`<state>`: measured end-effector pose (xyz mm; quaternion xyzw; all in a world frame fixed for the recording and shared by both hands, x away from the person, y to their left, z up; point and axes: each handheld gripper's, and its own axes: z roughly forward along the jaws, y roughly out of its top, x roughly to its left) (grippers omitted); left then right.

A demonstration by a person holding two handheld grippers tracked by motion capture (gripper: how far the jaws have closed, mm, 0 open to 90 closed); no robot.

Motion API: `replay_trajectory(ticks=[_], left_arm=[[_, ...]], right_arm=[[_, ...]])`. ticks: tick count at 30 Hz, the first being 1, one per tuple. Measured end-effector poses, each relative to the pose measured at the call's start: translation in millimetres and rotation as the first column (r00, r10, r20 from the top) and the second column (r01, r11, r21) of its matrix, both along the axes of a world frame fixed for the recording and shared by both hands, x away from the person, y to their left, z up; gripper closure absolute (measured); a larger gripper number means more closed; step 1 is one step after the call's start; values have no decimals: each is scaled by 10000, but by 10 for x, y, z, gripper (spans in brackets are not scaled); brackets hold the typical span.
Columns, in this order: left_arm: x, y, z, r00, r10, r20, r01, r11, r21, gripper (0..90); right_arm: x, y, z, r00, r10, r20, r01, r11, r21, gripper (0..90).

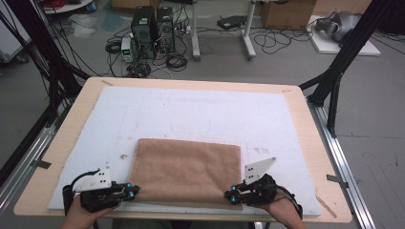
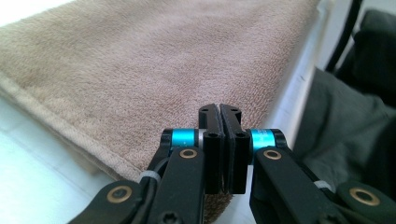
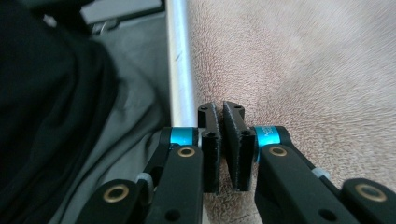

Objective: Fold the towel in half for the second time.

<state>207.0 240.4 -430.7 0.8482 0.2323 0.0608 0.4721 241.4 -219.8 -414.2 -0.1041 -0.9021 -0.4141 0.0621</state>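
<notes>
Resting flat: tan towel (image 1: 187, 169) on white mat (image 1: 200, 114), near table edge | left gripper (image 1: 135, 191) jaws closed at towel's near-left corner | right gripper (image 1: 228, 194) jaws closed at near-right corner

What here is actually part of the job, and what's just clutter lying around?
Part of the job:
- brown towel, folded on the white mat
- left gripper, shut at the towel's near left corner
- right gripper, shut at its near right corner

Just lying about:
- computer towers and cables on the floor
- cardboard box
- table legs beyond
</notes>
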Motion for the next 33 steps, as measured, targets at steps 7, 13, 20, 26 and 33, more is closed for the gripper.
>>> replay_trajectory(ticks=[7, 13, 20, 26, 33], left_arm=[[55, 5, -35, 9993, 372, -28, -372, 9993, -22, 661], [58, 6, -67, 9991, 417, -27, -417, 9990, 180, 538], [69, -20, -177, 9983, 579, -1, -579, 9976, 375, 642], [70, -12, -154, 9986, 523, -16, -522, 9978, 415, 644], [81, 30, -99, 9971, 763, -42, -762, 9970, 101, 514]], right_arm=[[81, -2, -111, 9970, -637, -430, 653, 9972, 370, 621], [77, -40, -86, 9966, -821, -100, 822, 9966, 112, 567], [7, -27, -240, 9968, -753, 275, 765, 9960, -467, 611], [22, -51, -212, 9975, -691, 141, 695, 9970, -328, 559], [28, -106, -199, 9971, -765, 56, 766, 9968, -210, 530]])
